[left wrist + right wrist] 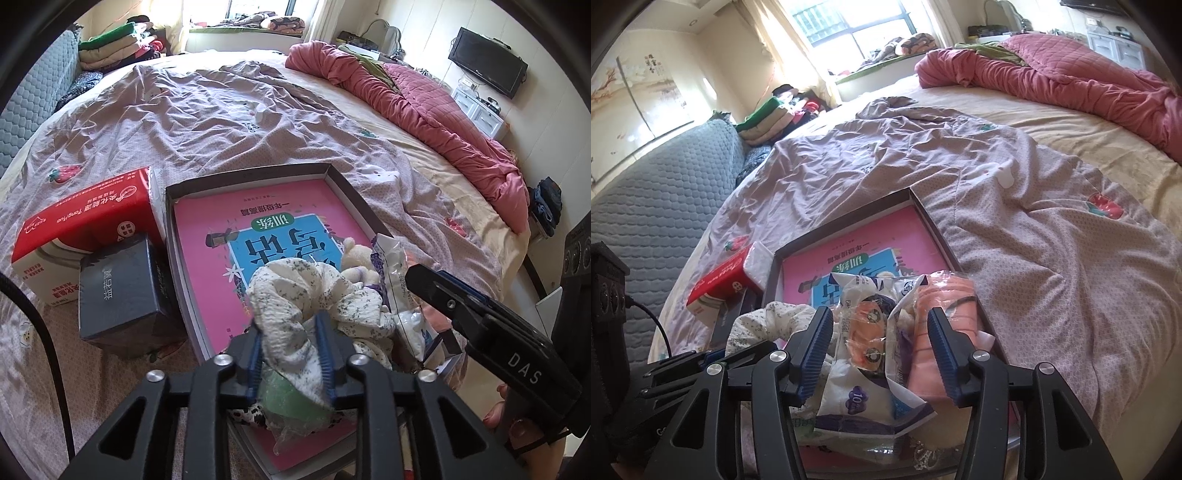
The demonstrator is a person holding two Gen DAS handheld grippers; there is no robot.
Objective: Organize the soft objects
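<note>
L gripper (pixel 291 350) points steeply down into the shallow box (pixel 343 184), jaws partly apart w/ the white floral cloth (pixel 295 291) bunched between the blue pads; fabric fills the gap and both pads look to be touching it, though a real squeeze vs. loose contact can't be told from the left wrist view. Under the cloth, right by the fingers, a pale green item in clear wrap (pixel 284 400), and a bit of black-and-white spotted fabric (pixel 245 415) beside it. R gripper (pixel 881 354) also angled down, less steeply, jaws approx half apart and gripping nothing: it sits over a white/purple plastic packet (pixel 864 398), w/ a wrapped orange-and-white item (pixel 866 332) between the pads but not pinched, and a pink soft piece in clear film (pixel 945 306) just beside the right-side pad. In the left wrist view the R gripper comes in from the right edge, a person's fingertips (pixel 496 411) showing under its body. All these soft things lie heaped at the near end of the box, on top of a pink book (pixel 280 218) w/ a blue cover panel; a small cream plush (pixel 360 254) pokes up behind the cloth. Left of the box: a dark grey carton (pixel 122 288), touching it, and a red-and-white tissue pack (pixel 85 221) behind that. Everything rests on a mauve strawberry-print sheet (pixel 207 107) over the bed; a pink quilt (pixel 436 107) lies bunched on the far right.
</note>
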